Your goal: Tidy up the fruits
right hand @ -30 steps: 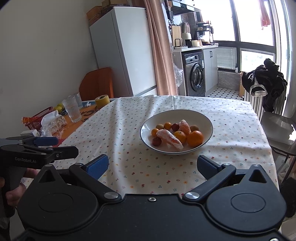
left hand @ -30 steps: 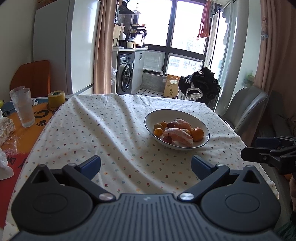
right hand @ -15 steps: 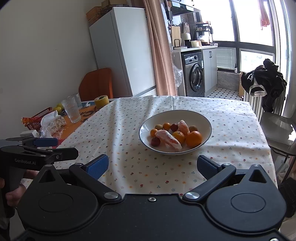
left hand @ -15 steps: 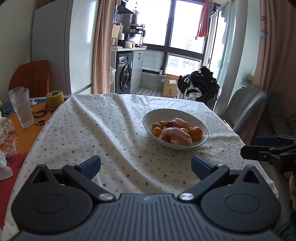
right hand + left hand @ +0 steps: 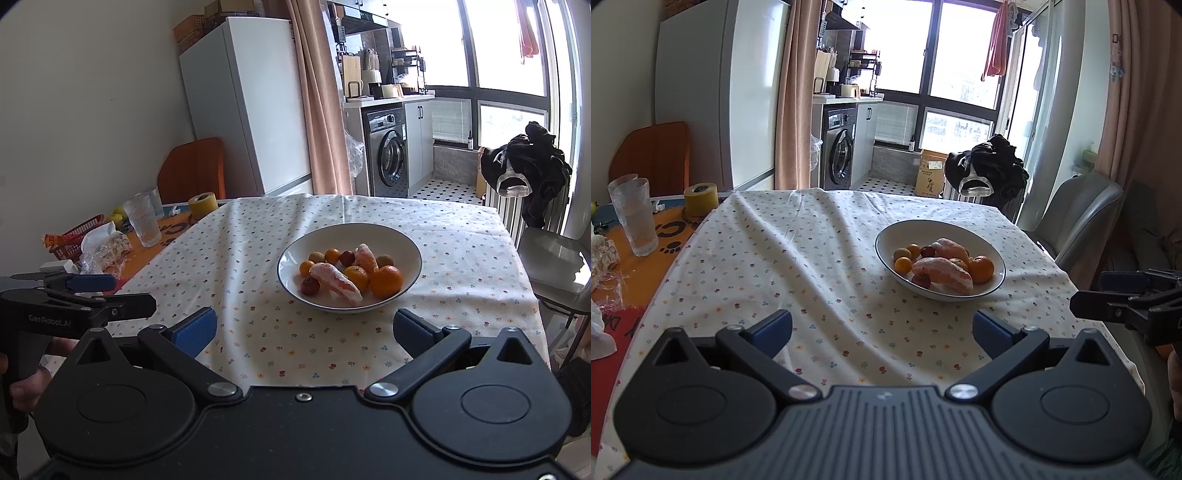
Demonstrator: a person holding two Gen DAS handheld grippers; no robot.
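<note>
Both views are sitting slightly nearer the white bowl (image 5: 406, 240) than a second ago. The left hand-held gripper (image 5: 882, 326) and right hand-held gripper (image 5: 304, 328) are hanging spread wide, empty, over the flowered tabletop (image 5: 258, 236). The glossy bowl is holding round oranges (image 5: 386, 280), small red fruits, and possibly peeled pomelo segments (image 5: 336, 282).

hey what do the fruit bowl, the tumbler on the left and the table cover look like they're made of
Bowl: probably glazed ceramic, glossy white with a thin dark rim line.
Tumbler: clear and see-through with a textured wall, either glass or plastic.
Table cover: thin woven fabric, matte, cream with small flower prints; it creases and drapes.
</note>
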